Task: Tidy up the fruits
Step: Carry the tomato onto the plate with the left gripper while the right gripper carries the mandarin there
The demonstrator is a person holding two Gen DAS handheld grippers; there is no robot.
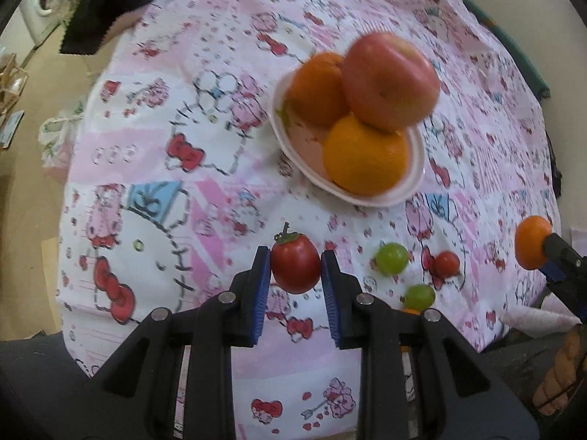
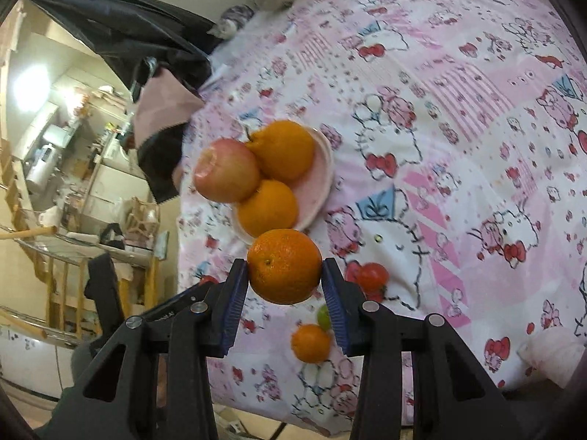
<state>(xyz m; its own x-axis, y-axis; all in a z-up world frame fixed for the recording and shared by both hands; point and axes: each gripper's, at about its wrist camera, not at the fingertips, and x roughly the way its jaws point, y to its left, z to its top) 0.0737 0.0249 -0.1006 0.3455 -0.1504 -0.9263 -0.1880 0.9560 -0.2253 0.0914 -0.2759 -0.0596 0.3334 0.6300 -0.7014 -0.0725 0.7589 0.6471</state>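
Left gripper (image 1: 295, 269) clamped tomato (image 1: 295, 268), right gripper (image 2: 285, 275) clamped orange (image 2: 284, 266), both held above cloth (image 1: 205, 154), plate (image 1: 412, 179) beyond; tomato looked soft, pinch sides lightly; orange firm, heavier

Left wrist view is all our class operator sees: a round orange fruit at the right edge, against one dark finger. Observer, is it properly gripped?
Observer: Yes. The right gripper has both blue pads pressed on the round orange fruit, one on each side.
Operator: Does my view hide any loose fruit?
Observer: A small orange mandarin lies on the pink patterned cloth, below that gripper.
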